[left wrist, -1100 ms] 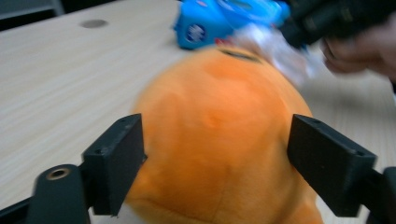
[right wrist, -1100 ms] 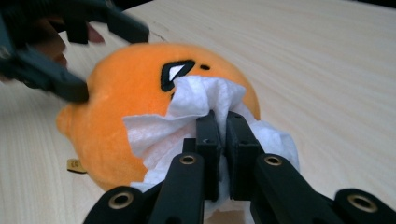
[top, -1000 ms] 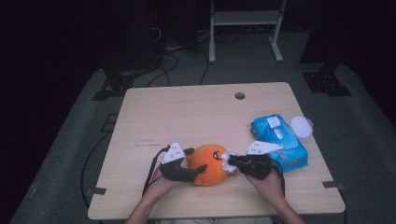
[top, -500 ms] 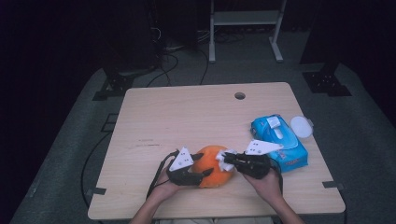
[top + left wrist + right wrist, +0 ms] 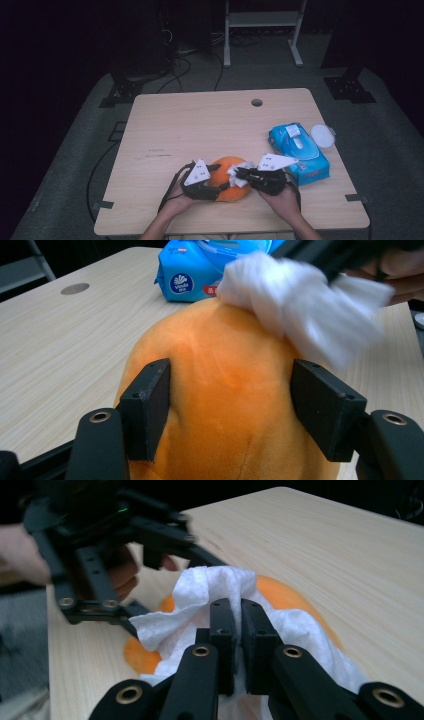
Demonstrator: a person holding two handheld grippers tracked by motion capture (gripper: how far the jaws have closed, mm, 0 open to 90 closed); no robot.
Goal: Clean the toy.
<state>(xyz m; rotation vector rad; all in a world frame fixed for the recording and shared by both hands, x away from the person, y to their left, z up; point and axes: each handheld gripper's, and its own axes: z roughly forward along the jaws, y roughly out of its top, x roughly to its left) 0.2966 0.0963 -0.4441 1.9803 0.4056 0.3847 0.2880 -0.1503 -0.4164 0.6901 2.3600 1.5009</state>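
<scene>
An orange plush toy (image 5: 226, 163) lies near the table's front edge. My left gripper (image 5: 219, 183) holds it from the left, its pads (image 5: 150, 410) pressing into both sides of the plush toy (image 5: 225, 390). Its jaws have just been easing open a little, with the toy still between them. My right gripper (image 5: 239, 614) is shut on a crumpled white wipe (image 5: 195, 597), which rests on top of the plush toy (image 5: 287, 597). In the high view the wipe (image 5: 239, 171) sits on the toy's right shoulder, at the tips of the right gripper (image 5: 241, 175).
A blue pack of wipes (image 5: 300, 150) lies just right of my right hand, with a white round lid (image 5: 322, 135) beside it. The table (image 5: 200, 125) has a cable hole (image 5: 256, 102) near its far edge. Dark stands and cables crowd the floor beyond.
My left gripper has moved in from the plush toy's left side and closed round it. The right gripper with the wipe has shifted slightly on the toy's top.
</scene>
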